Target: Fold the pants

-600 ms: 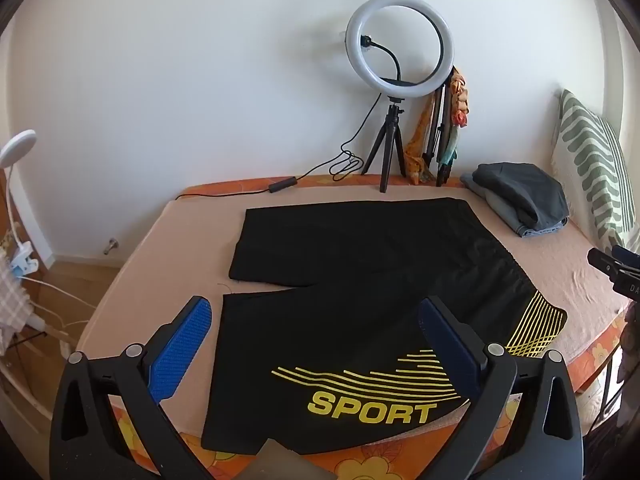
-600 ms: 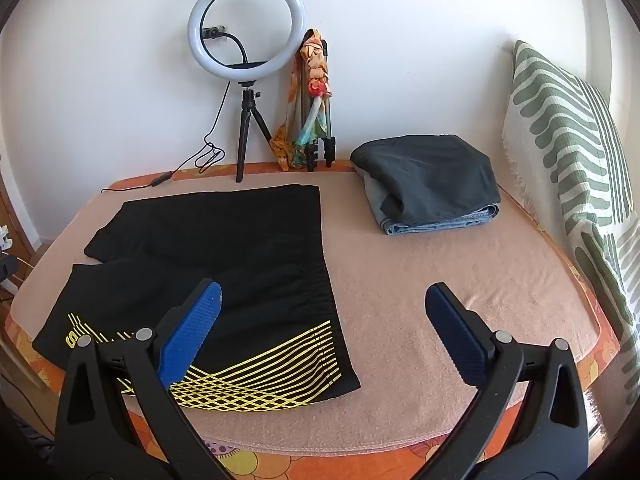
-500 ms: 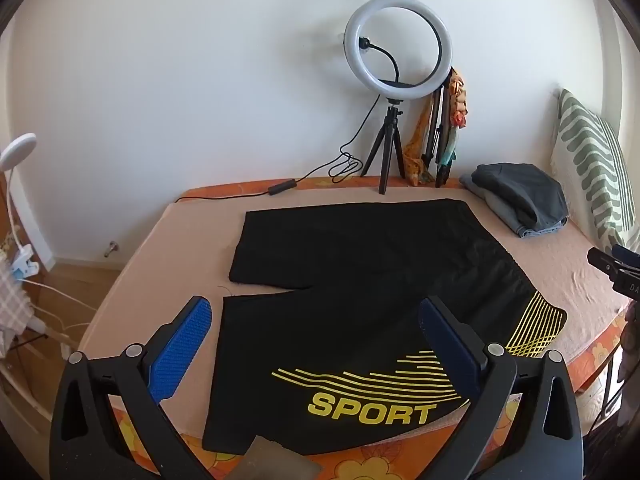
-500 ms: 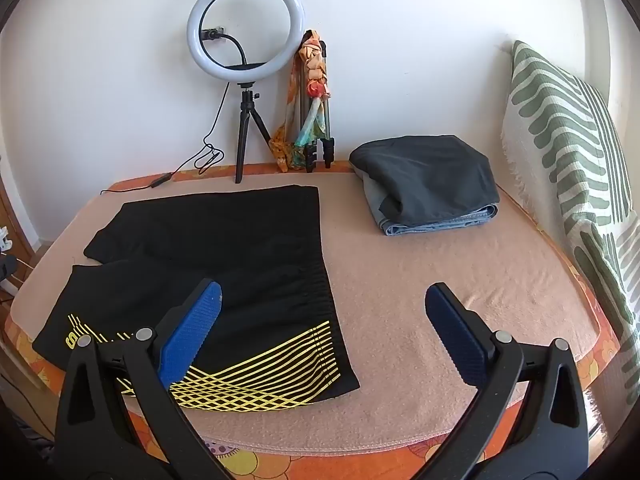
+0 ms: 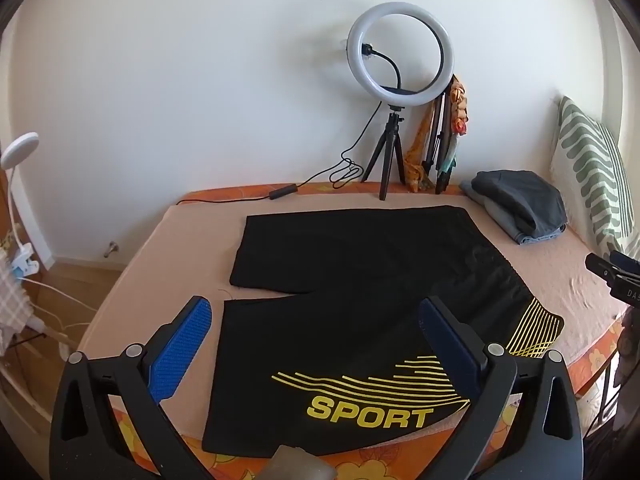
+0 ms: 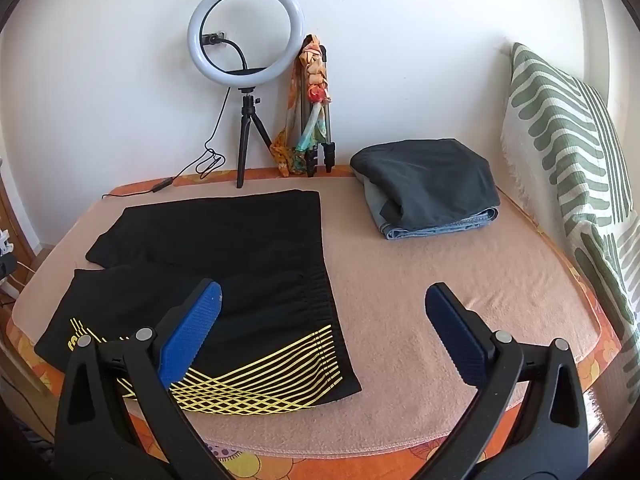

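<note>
Black shorts (image 5: 360, 276) with yellow stripes and the word SPORT lie flat and unfolded on the bed, legs pointing left, waistband to the right. They also show in the right wrist view (image 6: 224, 256). My left gripper (image 5: 316, 320) is open and empty, held above the near leg. My right gripper (image 6: 324, 304) is open and empty, held above the waistband edge near the yellow stripes. The right gripper's tip shows at the right edge of the left wrist view (image 5: 612, 272).
The bed (image 6: 460, 280) has a peach blanket. A folded stack of grey and denim clothes (image 6: 428, 184) lies at the back right. A ring light on a tripod (image 6: 246, 64) and a cable stand at the back wall. A striped pillow (image 6: 576, 168) leans at right.
Both grippers have shifted only slightly; the view has barely moved. The shorts lie as before.
</note>
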{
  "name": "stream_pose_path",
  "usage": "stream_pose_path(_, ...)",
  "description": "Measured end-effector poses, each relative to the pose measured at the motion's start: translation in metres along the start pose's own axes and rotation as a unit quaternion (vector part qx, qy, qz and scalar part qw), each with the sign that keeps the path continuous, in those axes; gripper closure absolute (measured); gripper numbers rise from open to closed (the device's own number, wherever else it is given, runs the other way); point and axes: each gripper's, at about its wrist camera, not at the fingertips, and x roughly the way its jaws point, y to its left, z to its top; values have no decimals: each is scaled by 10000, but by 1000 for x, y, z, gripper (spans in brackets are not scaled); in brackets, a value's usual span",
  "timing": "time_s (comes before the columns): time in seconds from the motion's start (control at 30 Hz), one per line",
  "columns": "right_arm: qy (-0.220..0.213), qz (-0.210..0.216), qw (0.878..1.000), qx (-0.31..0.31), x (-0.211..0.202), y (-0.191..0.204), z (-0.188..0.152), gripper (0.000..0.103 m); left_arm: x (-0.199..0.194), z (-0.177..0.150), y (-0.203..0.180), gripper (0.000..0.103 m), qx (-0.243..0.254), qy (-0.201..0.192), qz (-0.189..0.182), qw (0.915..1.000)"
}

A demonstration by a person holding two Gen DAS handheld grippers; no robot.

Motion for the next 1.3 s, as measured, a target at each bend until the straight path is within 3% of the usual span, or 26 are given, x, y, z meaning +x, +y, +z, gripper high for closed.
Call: stream_pose_path(1.3,10,-13,10000,-70,2,4,-1,0,-4,-1,2,0,-2,-99,15,9999)
